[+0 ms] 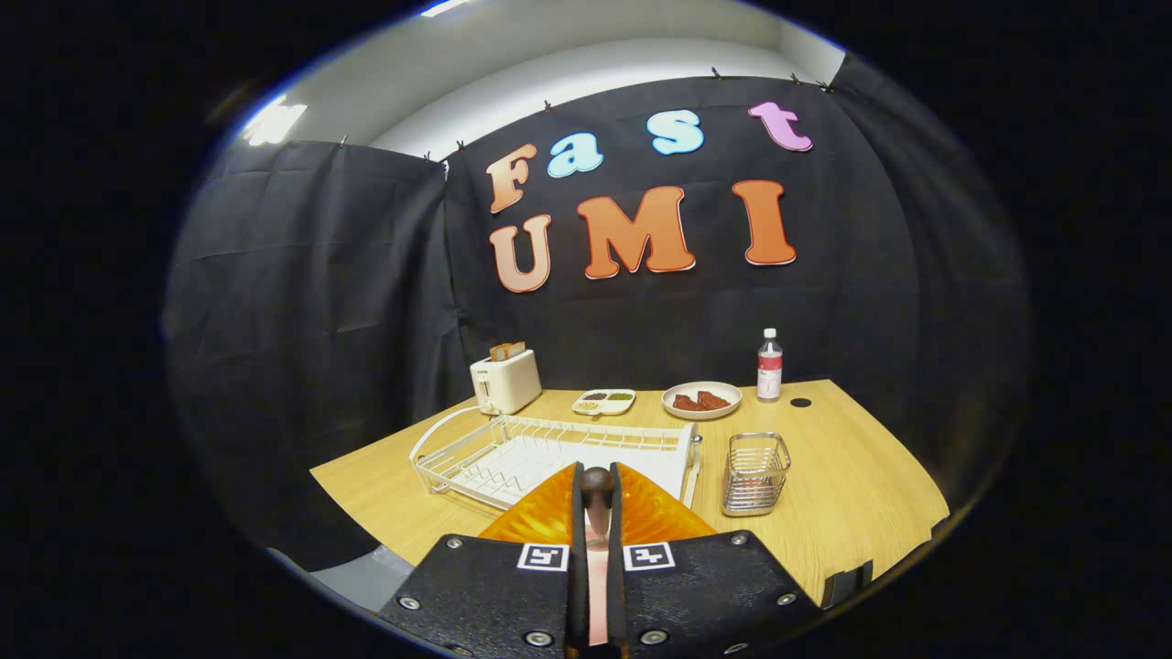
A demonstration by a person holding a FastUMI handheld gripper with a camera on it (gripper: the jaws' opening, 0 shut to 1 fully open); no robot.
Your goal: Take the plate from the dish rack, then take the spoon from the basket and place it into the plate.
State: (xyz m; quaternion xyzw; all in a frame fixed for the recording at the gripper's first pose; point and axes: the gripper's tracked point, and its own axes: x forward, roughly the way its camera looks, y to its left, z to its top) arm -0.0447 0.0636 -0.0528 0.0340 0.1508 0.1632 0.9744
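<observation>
The wooden bench [851, 476] carries everything here, and the white wire dish rack [513, 453] takes the left-middle of it, with no plate standing in its slots. The orange ribbed plate [549, 513] lies on the near side, just below and ahead of the fingers, against the rack's near edge. To the right of the rack stands the wire basket [755, 473], which looks bare inside, though I cannot be sure through the mesh. The gripper [597, 499] has its fingers closed nearly together on the spoon [597, 531], whose pale handle runs down the narrow gap between them and whose dark rounded end pokes out at the tips, directly over the plate. So I judge the step in hand to be the last one: setting the spoon into the plate. To do it well, lower the fingers until the spoon's end is close to the plate's surface near its centre, not its rim, tilt so the handle will lie inside the dish, then open only a little so the spoon settles rather than drops and bounces out; the ribbed surface may let it slide. Far off on the bench sit a toaster [504, 380], a small divided dish [603, 402], a white plate of food [701, 400] and a bottle [769, 366], none in the way.
</observation>
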